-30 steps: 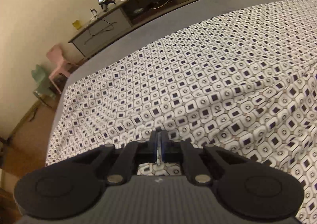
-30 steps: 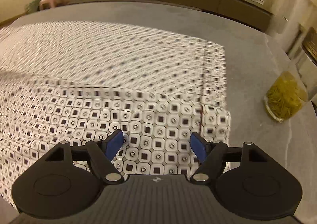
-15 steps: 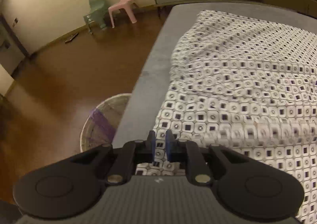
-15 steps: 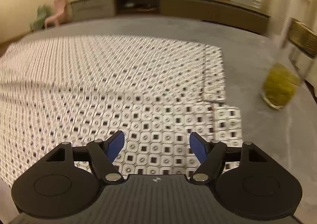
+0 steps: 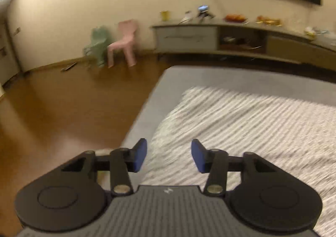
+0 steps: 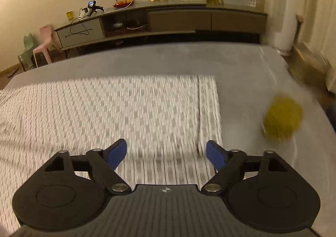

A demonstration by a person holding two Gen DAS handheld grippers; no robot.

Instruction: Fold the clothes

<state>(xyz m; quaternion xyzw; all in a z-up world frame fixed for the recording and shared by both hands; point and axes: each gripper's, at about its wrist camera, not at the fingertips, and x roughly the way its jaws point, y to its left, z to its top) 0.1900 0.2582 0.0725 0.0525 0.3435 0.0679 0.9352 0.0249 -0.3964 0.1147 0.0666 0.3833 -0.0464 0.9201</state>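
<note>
A white garment with a dark square print (image 6: pixel 126 111) lies spread on the grey table (image 6: pixel 189 58), blurred by motion in both views. In the left wrist view the same garment (image 5: pixel 252 132) fills the right side, and its left edge runs along the table's left border. My left gripper (image 5: pixel 169 155) hangs above that left edge with its jaws opening and nothing between the blue pads. My right gripper (image 6: pixel 166 154) hovers over the garment's near right part beside its hem, jaws opening wider, nothing between them.
A jar of yellow stuff (image 6: pixel 281 119) stands on the table right of the garment. A long low sideboard (image 6: pixel 168 18) lines the far wall. A pink chair (image 5: pixel 124 42) and a green chair (image 5: pixel 97 46) stand on the wooden floor (image 5: pixel 63 111) left of the table.
The left gripper, shut on the fabric a second ago, has let it go, opened, risen and swung toward the table's left edge. The right gripper has lifted and opened a little wider.
</note>
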